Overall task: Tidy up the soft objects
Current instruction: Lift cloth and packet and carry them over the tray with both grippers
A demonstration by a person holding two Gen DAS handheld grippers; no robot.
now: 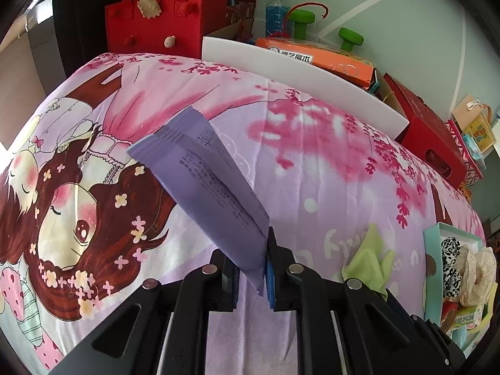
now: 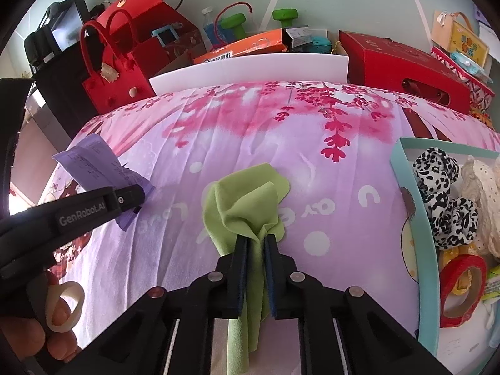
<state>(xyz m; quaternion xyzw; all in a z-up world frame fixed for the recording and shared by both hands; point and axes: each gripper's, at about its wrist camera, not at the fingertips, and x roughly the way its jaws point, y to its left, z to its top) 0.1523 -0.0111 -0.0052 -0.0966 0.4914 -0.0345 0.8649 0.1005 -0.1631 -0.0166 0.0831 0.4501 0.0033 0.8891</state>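
While the left gripper (image 1: pixel 251 273) is pinching a purple packet (image 1: pixel 206 172) and the right gripper (image 2: pixel 254 268) is clamping a green cloth (image 2: pixel 247 200), both are probably heading next to the box (image 2: pixel 418 234) at right.

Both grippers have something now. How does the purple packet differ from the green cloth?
The purple packet is flat, creased and printed with text; the green cloth is plain, bunched and limp. The packet sticks up stiffly from the left gripper; the cloth droops through the right gripper. Both are pinched in shut jaws above the bedsheet.
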